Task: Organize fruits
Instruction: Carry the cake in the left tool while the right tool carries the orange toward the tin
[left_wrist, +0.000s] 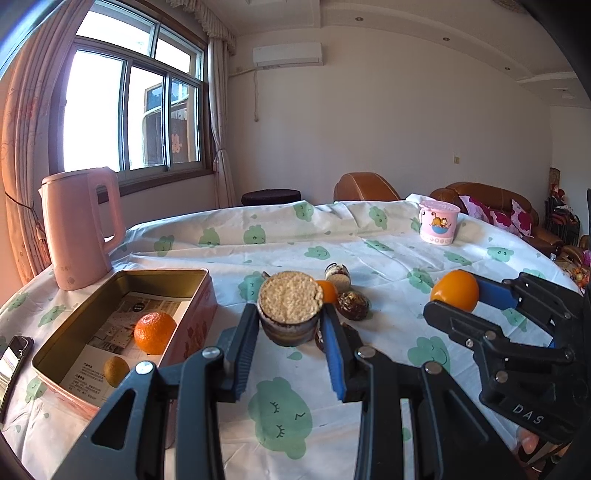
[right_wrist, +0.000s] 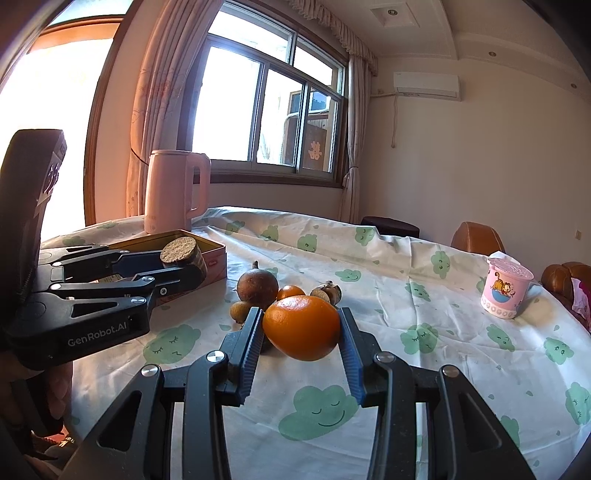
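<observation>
The left gripper (left_wrist: 290, 325) is clamped on a round, dark brown fruit with a rough beige cut top (left_wrist: 289, 309), raised just right of the open gold-lined rectangular tin (left_wrist: 122, 325). Inside the tin lie a dimpled orange mandarin (left_wrist: 155, 332) and a small brownish-yellow fruit (left_wrist: 116, 370) on printed paper. The right gripper (right_wrist: 301, 332) is clamped on a smooth round orange (right_wrist: 302, 326). Just beyond it, on the white tablecloth with green clouds (right_wrist: 424, 350), cluster a dark round fruit (right_wrist: 257, 283), a small orange (right_wrist: 290, 292) and other small brown fruits. A pink kettle (left_wrist: 79, 229) stands far left, a pink cartoon cup (left_wrist: 439, 221) far right.
</observation>
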